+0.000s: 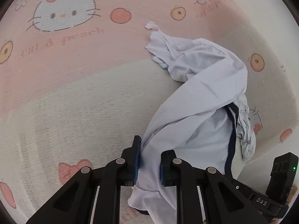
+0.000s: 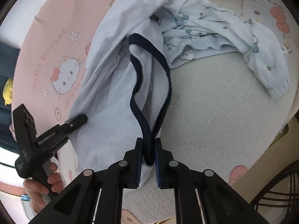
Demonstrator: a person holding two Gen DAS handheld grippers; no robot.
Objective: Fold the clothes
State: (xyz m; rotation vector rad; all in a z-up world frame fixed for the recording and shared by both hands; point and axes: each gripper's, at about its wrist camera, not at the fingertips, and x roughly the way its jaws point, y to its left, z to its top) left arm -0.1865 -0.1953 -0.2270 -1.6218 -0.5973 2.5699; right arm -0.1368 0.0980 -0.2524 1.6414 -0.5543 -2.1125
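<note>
The left gripper (image 1: 149, 160) is pinching the pale blue garment (image 1: 198, 97), its blue-padded fingers (image 1: 137, 160) standing a little apart with a thick bunch of the cloth's edge gripped between them. In the right wrist view a hand (image 2: 44, 184) holds this gripper's handle just left of the garment, its tip lying against the cloth. The right gripper (image 2: 149, 155) is pressed nearly together on the garment's dark navy trim (image 2: 138, 100), which loops between its pads at the bottom of a zip.

The garment is crumpled and twisted, lifted at the two gripped points and trailing away from them onto the bed. Its navy edging runs in a wavy line up the middle from the right gripper. Beyond it, touching its far end, lies a second pale garment with small printed figures and a ribbed cuff (image 2: 220, 29), also rumpled.

Both rest on a pink and cream sheet with cartoon cat faces (image 1: 63, 59), with peaches and flowers printed around the garment. Far left of the garment, past the sheet's edge, sits a small yellow object (image 2: 8, 91). To the right of the bed stands a beige surface (image 2: 269, 168) and dark wire-like bars (image 2: 280, 197).
</note>
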